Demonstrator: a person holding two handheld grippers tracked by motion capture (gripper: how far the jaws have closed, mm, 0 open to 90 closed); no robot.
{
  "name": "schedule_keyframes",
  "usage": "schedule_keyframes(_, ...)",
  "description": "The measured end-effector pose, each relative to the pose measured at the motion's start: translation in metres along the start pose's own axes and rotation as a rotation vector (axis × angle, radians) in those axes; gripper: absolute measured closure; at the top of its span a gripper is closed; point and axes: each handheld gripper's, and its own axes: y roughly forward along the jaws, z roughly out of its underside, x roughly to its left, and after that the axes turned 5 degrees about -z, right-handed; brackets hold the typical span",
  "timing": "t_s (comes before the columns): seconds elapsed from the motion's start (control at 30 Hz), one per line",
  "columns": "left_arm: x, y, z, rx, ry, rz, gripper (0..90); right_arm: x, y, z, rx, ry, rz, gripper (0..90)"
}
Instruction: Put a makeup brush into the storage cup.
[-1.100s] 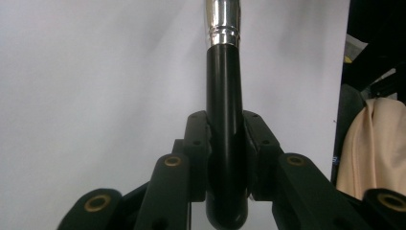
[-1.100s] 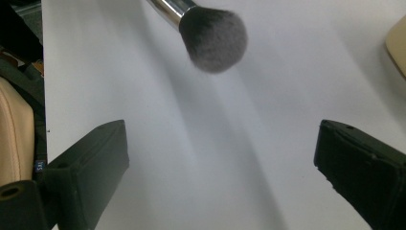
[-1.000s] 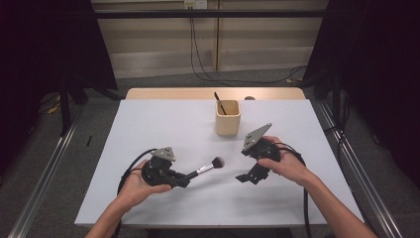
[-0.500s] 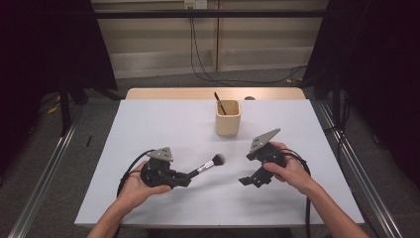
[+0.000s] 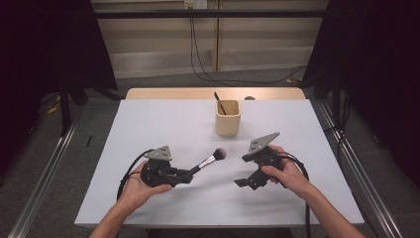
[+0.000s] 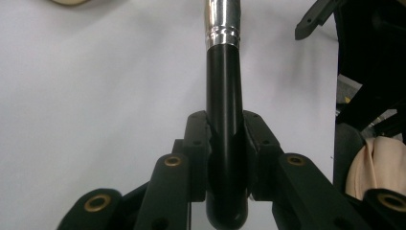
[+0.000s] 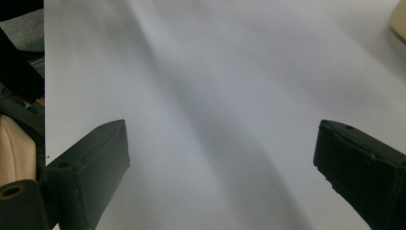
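A makeup brush [image 5: 208,161] with a black handle, silver ferrule and dark fluffy head points up and right over the white table [image 5: 163,124]. My left gripper [image 5: 187,173] is shut on the end of its handle. In the left gripper view both jaws clamp the black handle [image 6: 224,86] near its rounded end, at my left gripper [image 6: 225,139]. My right gripper [image 5: 245,171] hovers to the right of the brush head, apart from it. In the right gripper view my right gripper [image 7: 222,158] stands wide open, with bare table between the jaws.
A beige square cup [image 5: 228,119] stands at the middle back of the table with another dark brush [image 5: 219,100] leaning in it. A wooden strip [image 5: 173,93] runs along the far table edge. Metal rails and dark floor flank the table.
My right gripper has shifted slightly to the right and tilted a little. The left gripper still holds the brush in much the same place.
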Motion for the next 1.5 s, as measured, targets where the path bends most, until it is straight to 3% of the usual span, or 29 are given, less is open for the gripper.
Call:
schedule_keyframes(0.2, 0.001, -0.001, 0.000, -0.054, -0.003, -0.005, 74.6, 0.002, 0.002, 0.002, -0.159, 0.009, 0.024, 4.8)
schedule_keyframes(0.73, -0.001, -0.003, -0.004, -0.183, -0.008, -0.026, 74.6, 0.007, 0.006, 0.000, -0.292, -0.007, 0.060, 4.3)
schedule_keyframes(1.07, -0.004, -0.001, -0.007, -0.235, -0.001, -0.022, 74.6, 0.009, 0.008, -0.006, -0.392, -0.025, 0.004, 3.7)
schedule_keyframes(1.23, -0.005, 0.000, -0.009, -0.257, -0.005, -0.022, 74.6, 0.010, 0.005, -0.010, -0.450, 0.004, -0.111, 1.2)
schedule_keyframes(1.5, -0.010, 0.005, -0.012, -0.294, 0.002, -0.027, 74.5, 0.012, 0.009, -0.012, -0.480, -0.015, -0.110, 0.7)
